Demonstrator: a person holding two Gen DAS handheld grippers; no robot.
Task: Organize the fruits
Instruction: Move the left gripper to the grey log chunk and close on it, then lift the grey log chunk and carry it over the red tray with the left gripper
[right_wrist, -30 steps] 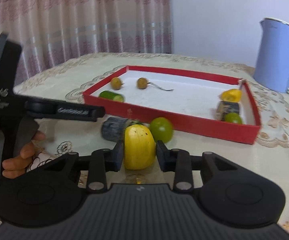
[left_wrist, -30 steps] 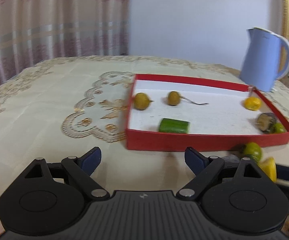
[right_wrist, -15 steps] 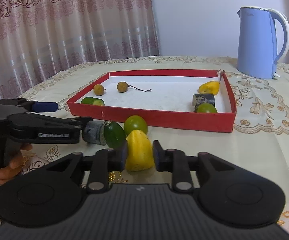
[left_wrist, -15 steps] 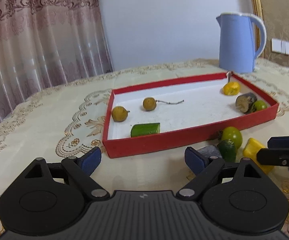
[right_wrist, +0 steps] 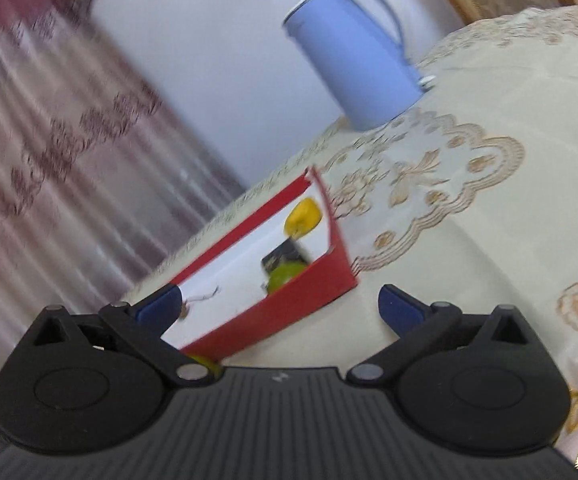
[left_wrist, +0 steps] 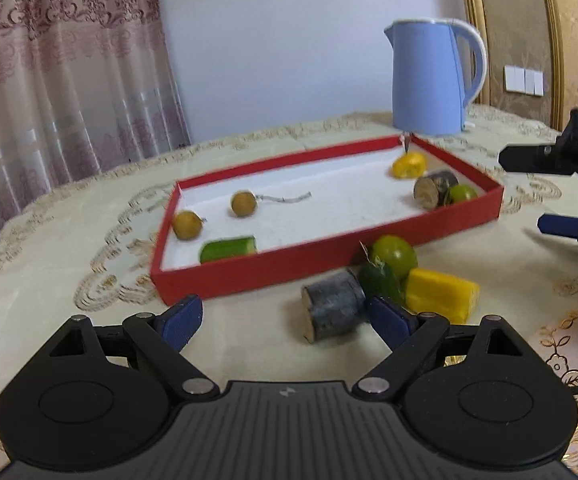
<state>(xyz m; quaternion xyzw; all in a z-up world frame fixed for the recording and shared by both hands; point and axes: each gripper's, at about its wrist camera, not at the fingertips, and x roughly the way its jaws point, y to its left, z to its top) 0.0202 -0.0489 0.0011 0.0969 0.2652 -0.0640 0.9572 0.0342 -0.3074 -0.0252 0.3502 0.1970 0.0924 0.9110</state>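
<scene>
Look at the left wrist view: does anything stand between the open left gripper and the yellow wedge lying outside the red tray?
Yes. From the left gripper, the dark log piece and the dark green fruit lie ahead of the yellow wedge, crowded against its near-left side. Its right side looks clear.

The right wrist view is smeared by motion: the curtain point(right_wrist: 49, 152) is streaks. The red tray point(right_wrist: 289, 312) shows only its right end there; the rest is behind the right hand-held gripper point(right_wrist: 279, 308), whose jaws are opening with nothing between them. A yellow-green scrap point(right_wrist: 205, 362) by its left linkage cannot be told. In the left wrist view that gripper is cut by the right edge.
</scene>
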